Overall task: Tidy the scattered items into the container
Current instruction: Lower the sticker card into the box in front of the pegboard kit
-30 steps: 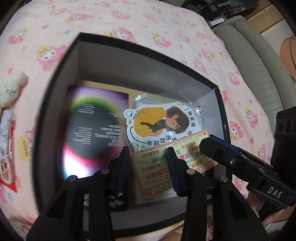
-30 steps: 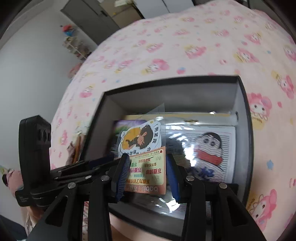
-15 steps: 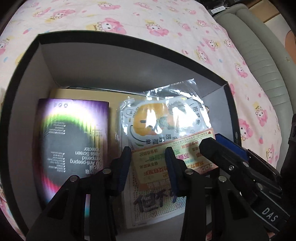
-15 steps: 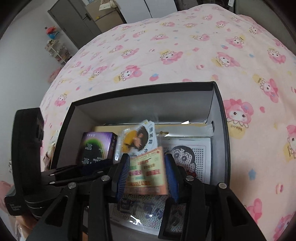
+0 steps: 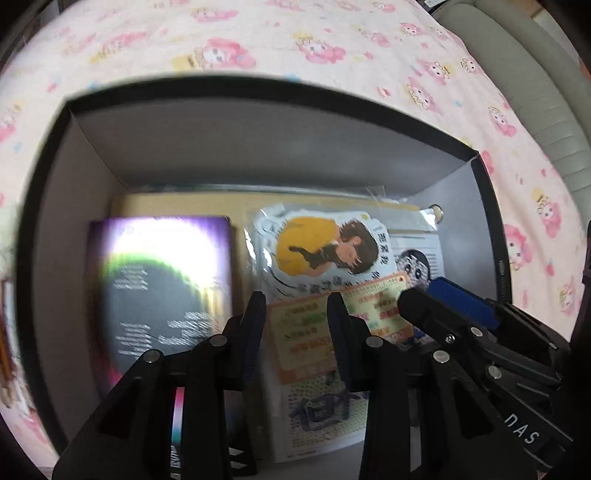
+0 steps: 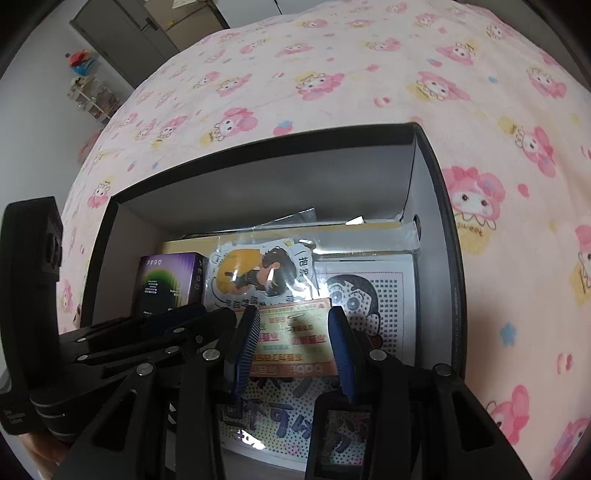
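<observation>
A black box with grey inner walls sits on a pink bedspread, and both grippers hang over its near side, pointing down into it. My right gripper is shut on an orange and yellow printed card that spans the gap between its blue pads. In the left wrist view the same card runs behind my left gripper, past its right finger. The left jaws are closing and its pads do not press on the card.
In the box lie a purple carton, a bagged sticker of a figure in yellow, a dotted cartoon sheet and a tan flat pack. A grey cushion borders the bedspread. A door stands beyond.
Both views have come closer to the box, which now fills more of each frame. The card has stayed between the right pads throughout.
</observation>
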`<act>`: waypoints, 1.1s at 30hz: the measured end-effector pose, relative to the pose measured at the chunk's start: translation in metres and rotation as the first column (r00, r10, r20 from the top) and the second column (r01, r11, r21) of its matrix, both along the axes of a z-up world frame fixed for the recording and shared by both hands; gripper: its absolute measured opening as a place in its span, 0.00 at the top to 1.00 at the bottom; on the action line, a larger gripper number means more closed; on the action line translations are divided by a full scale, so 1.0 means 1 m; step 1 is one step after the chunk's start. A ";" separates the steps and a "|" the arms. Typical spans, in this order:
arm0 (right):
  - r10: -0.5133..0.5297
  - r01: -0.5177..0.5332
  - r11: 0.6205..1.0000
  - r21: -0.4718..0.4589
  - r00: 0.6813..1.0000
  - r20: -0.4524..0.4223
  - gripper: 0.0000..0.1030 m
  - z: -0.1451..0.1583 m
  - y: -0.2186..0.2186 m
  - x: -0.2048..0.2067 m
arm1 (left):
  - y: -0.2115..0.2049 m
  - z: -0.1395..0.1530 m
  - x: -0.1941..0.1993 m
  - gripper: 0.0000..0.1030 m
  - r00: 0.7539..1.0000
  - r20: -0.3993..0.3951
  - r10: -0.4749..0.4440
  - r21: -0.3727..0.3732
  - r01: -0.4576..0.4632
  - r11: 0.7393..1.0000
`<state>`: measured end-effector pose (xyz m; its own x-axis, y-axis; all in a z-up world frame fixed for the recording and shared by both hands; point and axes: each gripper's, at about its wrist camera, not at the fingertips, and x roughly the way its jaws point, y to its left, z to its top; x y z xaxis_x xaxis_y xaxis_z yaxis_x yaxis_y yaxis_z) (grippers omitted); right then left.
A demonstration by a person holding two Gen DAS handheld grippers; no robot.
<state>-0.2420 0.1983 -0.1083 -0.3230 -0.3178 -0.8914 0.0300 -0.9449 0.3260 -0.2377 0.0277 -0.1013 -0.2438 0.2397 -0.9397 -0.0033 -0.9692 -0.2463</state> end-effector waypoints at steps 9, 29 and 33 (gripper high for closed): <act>-0.049 0.043 0.998 -0.049 0.990 -0.135 0.66 0.030 0.013 0.007 | -0.013 0.020 0.006 0.66 0.996 -0.067 0.063 -0.061 -0.067 0.996; -0.121 0.137 0.986 0.093 0.979 -0.161 0.68 0.034 0.022 0.017 | 0.017 -0.005 -0.011 0.69 1.000 0.014 -0.003 0.066 0.002 0.998; -0.121 0.152 0.978 0.144 0.971 -0.204 0.68 0.044 0.022 0.021 | 0.040 -0.008 -0.020 0.69 0.997 0.037 -0.068 0.018 0.068 0.998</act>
